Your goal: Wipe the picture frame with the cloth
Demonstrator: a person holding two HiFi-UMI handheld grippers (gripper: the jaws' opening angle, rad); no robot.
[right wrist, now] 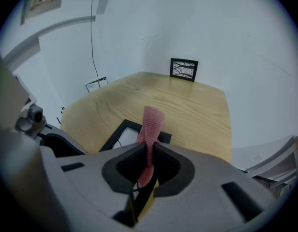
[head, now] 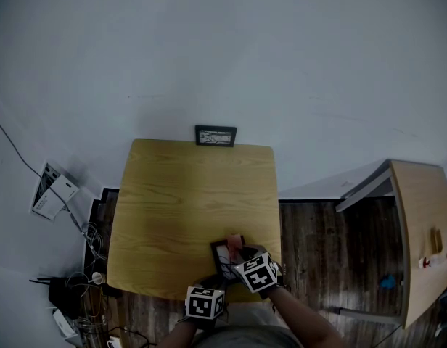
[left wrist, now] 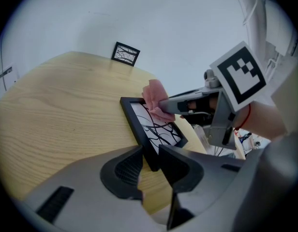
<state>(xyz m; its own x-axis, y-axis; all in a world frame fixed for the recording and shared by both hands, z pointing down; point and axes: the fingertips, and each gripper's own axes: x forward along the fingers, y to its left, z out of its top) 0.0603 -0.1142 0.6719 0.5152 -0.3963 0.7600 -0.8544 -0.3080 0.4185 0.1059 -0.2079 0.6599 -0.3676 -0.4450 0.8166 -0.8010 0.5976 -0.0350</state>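
Note:
A black picture frame (head: 222,255) with a branch drawing lies near the front edge of the wooden table (head: 187,201). My left gripper (left wrist: 150,156) is shut on the near corner of this frame (left wrist: 156,129). My right gripper (right wrist: 150,149) is shut on a pink cloth (right wrist: 151,122), and the cloth's free end sticks up past the jaws. In the left gripper view the cloth (left wrist: 156,99) rests on the far part of the frame's glass, beneath the right gripper (left wrist: 164,106). In the head view the cloth (head: 235,243) shows just beyond both marker cubes.
A second small black frame (head: 215,135) stands at the table's far edge against the white wall. Another wooden table (head: 421,238) with small items is at the right. Cables and boxes (head: 67,299) lie on the floor at the left.

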